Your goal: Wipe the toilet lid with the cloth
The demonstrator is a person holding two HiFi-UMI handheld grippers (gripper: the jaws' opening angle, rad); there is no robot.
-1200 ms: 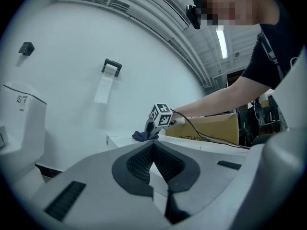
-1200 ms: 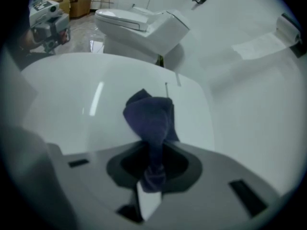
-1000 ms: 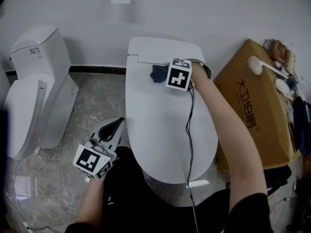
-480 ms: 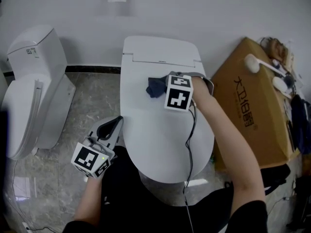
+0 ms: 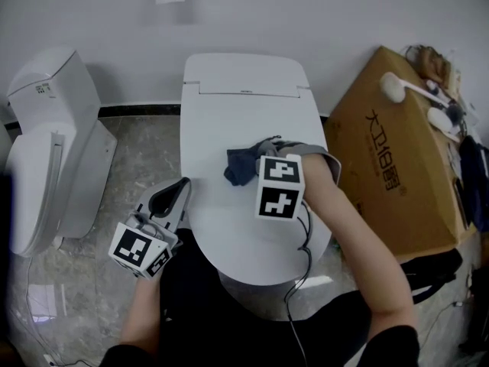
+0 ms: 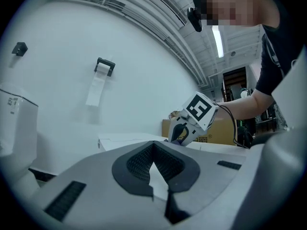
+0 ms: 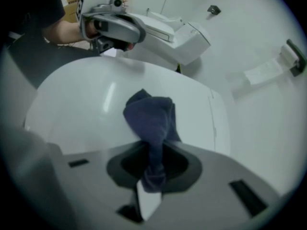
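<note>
Two hand-held grippers are in view from above, one on each side of a closed white toilet lid (image 5: 244, 121). My right gripper (image 5: 256, 163) reaches over the middle of the lid, its jaws clamped on a dark blue cloth (image 5: 238, 168). In the right gripper view the cloth (image 7: 151, 119) runs as a pinched strand into the closed jaws of the right gripper (image 7: 151, 176), then spreads into a loose bunch that rests on the glossy lid (image 7: 86, 99). My left gripper (image 5: 177, 193) hangs just beside the lid's left edge, off its surface; in the left gripper view the jaws of the left gripper (image 6: 153, 176) are together with nothing between them. A second white toilet (image 5: 46, 144) stands to the left and a cardboard box (image 5: 390, 174) to the right. I judge the cloth to be light, soft and limp, so it should fold and trail rather than push; a gathered fold seated deep in the jaws looks the surest hold. The lid looks hard and slick, so the cloth should slide easily, and I would expect to press down to keep the bunch flat against it.
</note>
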